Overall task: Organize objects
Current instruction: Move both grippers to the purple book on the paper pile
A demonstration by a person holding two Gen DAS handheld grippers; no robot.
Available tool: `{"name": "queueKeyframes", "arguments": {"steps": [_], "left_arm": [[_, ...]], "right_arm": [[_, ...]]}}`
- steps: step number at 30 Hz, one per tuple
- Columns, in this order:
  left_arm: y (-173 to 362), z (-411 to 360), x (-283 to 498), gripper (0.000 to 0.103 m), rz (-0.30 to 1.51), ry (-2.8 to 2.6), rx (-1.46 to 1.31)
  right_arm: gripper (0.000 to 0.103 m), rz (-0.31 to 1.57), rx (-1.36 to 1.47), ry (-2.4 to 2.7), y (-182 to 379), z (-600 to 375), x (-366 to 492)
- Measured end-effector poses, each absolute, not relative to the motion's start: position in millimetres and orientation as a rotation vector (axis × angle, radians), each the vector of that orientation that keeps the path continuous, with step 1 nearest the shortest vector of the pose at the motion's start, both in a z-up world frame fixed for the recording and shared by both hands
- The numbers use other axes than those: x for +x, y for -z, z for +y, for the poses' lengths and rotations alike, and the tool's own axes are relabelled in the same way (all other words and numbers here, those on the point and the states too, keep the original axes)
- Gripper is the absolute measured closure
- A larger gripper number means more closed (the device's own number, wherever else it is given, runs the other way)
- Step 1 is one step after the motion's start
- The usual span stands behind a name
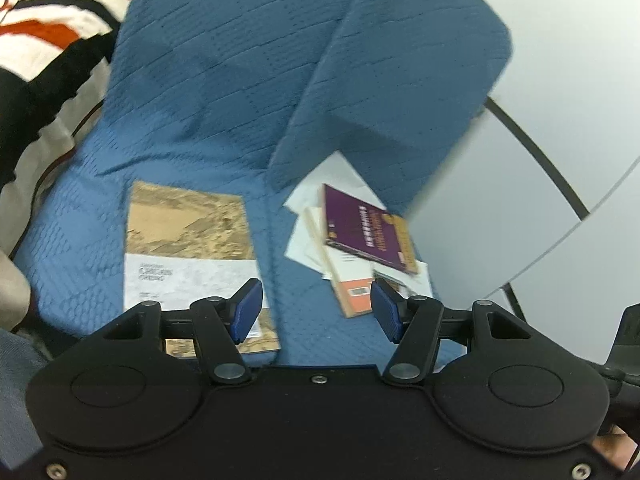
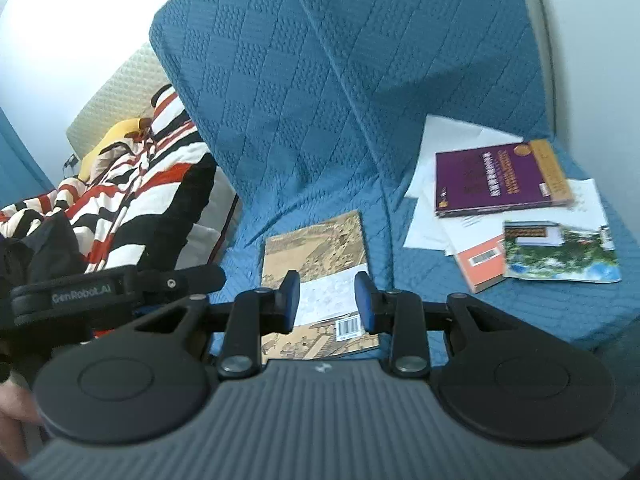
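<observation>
The tan book [image 2: 316, 264] lies flat on the blue quilted cover [image 2: 320, 92], by itself, to the left of the other printed matter. Its face shows an old painted landscape in sandy browns above a pale grey-white band with dark lettering, and a barcode sits at its near corner in the right wrist view. Its long axis runs away from the cameras toward the raised fold of the cover, short edges near and far.

Well apart to its right, across bare quilt, is a loose pile: a purple book [image 2: 500, 178] with a gold strip along one side lies askew on top of white sheets of paper [image 2: 452, 132], its long axis crossways in the right view. Under it an orange-backed book [image 2: 482, 262] pokes out toward the viewer, and a leaflet with green foliage [image 2: 560, 252] overlaps beside that.

The left gripper [image 1: 316, 310] hangs above the quilt with its blue pads spread wide and nothing between them. The right gripper [image 2: 327, 300] hovers over the tan book's near end, jaws partly apart, gripping nothing.

A striped red, black and white blanket [image 2: 132, 184] is bunched at the far left.
</observation>
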State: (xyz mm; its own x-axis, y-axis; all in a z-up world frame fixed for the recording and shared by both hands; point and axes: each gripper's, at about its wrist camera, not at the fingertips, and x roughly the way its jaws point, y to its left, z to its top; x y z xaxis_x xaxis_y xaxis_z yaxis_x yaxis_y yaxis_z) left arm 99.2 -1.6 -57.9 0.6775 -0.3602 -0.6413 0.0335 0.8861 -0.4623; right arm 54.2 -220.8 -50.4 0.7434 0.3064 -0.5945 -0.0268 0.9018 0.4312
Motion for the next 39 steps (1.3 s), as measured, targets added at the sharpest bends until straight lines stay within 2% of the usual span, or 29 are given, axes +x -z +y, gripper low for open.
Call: {"name": "queueKeyframes", "arguments": {"steps": [20,22,27,35,37,39], "left_arm": [[38,-71,83,0.039,0.743,0.359,-0.377],[41,-78,86,0.034,0.744,0.376,-0.381],[51,-98,98,0.034,0.761,0.390,-0.356],[76,-120,121,0.028,0.791,0.386,-0.363],[85,-123,129,0.026,0.797,0.381,-0.369],[94,-126,138,0.026,0.803,0.370,-0.371]], "right_arm": [[0.068,0.674,0.429,-0.038,51,-275,1],[0.068,0.672,0.428,-0.024,53,-280,-1],[0.068,0.675,0.432,0.006,61,-294,-2],[0.068,0.670,0.457,0.051,81,-323,4],[0.053,0.667,0.462,0.067,88,-330,7],[0.044,0.660,0.481,0.080,97,-338,11]]}}
